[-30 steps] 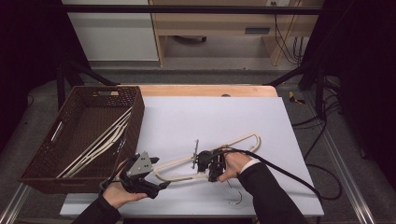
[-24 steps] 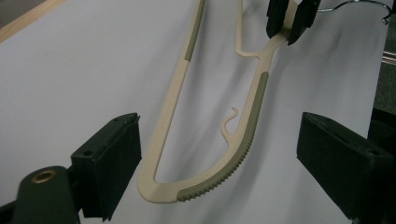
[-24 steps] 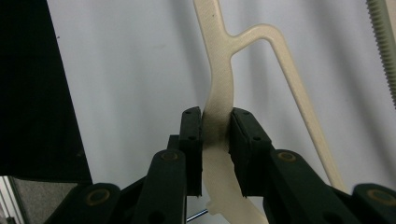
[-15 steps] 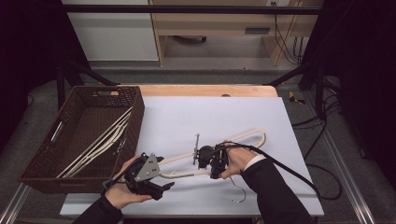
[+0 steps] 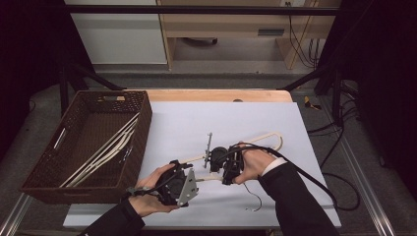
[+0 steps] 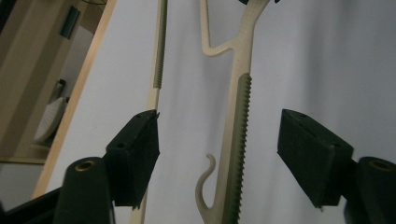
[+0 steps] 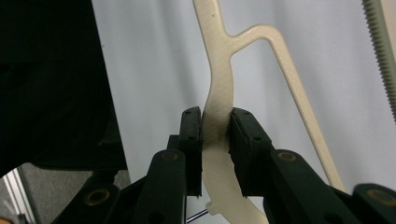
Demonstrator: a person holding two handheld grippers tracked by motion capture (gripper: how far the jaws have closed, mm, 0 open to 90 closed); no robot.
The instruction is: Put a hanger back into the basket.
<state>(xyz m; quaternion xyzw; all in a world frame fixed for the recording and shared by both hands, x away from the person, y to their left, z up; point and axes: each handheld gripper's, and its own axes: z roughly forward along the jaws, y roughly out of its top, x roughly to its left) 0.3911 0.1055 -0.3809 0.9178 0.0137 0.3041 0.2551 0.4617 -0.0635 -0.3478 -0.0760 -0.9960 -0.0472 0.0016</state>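
In the high view both sleeved forearms come in from six o'clock. The right hand [image 5: 253, 164] lies low over the table [image 5: 196, 123], knuckles toward nine o'clock, and its right gripper [image 7: 215, 135] is pinched hard on the neck of a cream plastic hanger [image 5: 246, 142]; the right gripper view shows the two black pads pressed flat against the smooth, flattened stem just below where a thin rounded arm forks off toward one o'clock. The left hand [image 5: 155, 191] sits at about seven o'clock from the right one, wrist cocked, carrying the left gripper [image 6: 217, 154]. Its jaws stand spread and have just been closing; the hanger's shoulder runs between them without touching either pad. That shoulder carries a dark green ribbed non-slip strip and ends in a small curled hook [image 6: 205, 186]. The hanger lies in the middle of the pale, matte table sheet. At nine o'clock stands a dark woven basket [image 5: 46, 162] holding more cream hangers [image 5: 105, 150].
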